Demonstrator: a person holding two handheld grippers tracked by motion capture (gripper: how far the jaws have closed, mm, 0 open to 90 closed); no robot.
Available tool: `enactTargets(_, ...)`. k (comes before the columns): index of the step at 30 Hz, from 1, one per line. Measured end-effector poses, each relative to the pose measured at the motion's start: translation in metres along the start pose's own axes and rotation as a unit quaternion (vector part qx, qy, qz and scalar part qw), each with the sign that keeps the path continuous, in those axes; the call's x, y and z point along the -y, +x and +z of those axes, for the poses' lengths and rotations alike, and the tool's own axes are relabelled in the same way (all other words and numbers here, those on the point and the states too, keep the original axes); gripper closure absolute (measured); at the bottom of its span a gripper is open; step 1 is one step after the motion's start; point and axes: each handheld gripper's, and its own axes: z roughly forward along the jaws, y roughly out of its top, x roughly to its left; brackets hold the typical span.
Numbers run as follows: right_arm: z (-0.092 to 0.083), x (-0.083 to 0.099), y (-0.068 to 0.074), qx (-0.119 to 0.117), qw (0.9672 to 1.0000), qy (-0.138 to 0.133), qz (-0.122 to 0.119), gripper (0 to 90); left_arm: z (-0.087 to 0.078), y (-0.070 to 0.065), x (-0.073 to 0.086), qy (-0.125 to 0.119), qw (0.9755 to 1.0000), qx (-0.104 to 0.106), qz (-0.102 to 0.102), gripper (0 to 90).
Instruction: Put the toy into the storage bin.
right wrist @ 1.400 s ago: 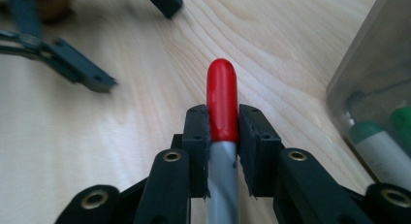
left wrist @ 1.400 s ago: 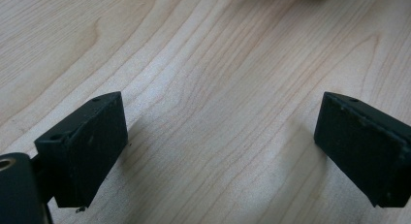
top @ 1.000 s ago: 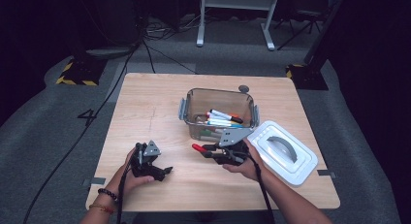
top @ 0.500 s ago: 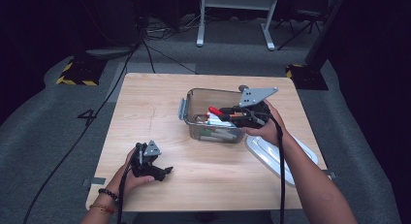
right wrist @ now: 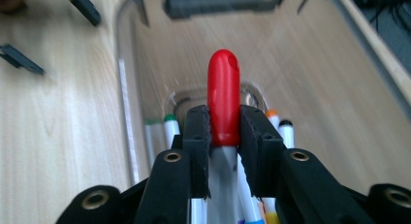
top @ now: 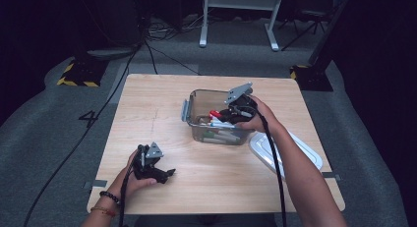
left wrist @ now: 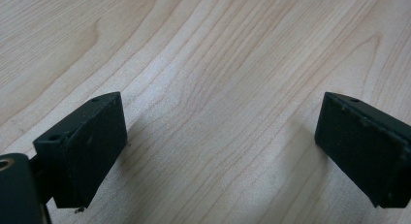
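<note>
While the left gripper (top: 156, 172) rests low on the wooden table (top: 147, 104) near its front left edge, its jaws stand wide apart; in the left gripper view only bare wood grain lies between them, nothing held. The left hand (top: 132, 175) wraps the body of the tool, with bracelets at the wrist.

The right gripper (top: 231, 111) is over the clear plastic container (top: 193, 100) at the table's middle, held by the right hand (top: 255, 116) reaching in from the container's right side. Its jaws are clamped on a red-capped marker (right wrist: 223, 95); in the right gripper view the red cap projects past the pads, the grey barrel running back between them. The marker is above the container's interior, pointing along its length toward the far latch (right wrist: 220, 2).

More markers (top: 221, 133) lie in the bottom of the container: green, orange and black caps show beside the jaws in the right gripper view.

The white lid (top: 290, 151) lies flat on the table just to the right of the container, partly crossed by the right forearm. A black cable trails from each gripper toward the front edge.
</note>
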Motion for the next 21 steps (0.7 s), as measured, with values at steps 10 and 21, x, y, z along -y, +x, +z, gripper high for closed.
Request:
enactTargets(10,-0.042,0.023,0.003,0.045,0.996,-0.067,0.038,56.8,0.0,0.0,0.0,0.0,1.0,0.0,0.0,5.0)
enactTargets(21,-0.136,0.115,0.021,0.144,0.9815,-0.092,0.086,50.0,0.0,0.0,0.0,0.0,1.0,0.0,0.0,5.0)
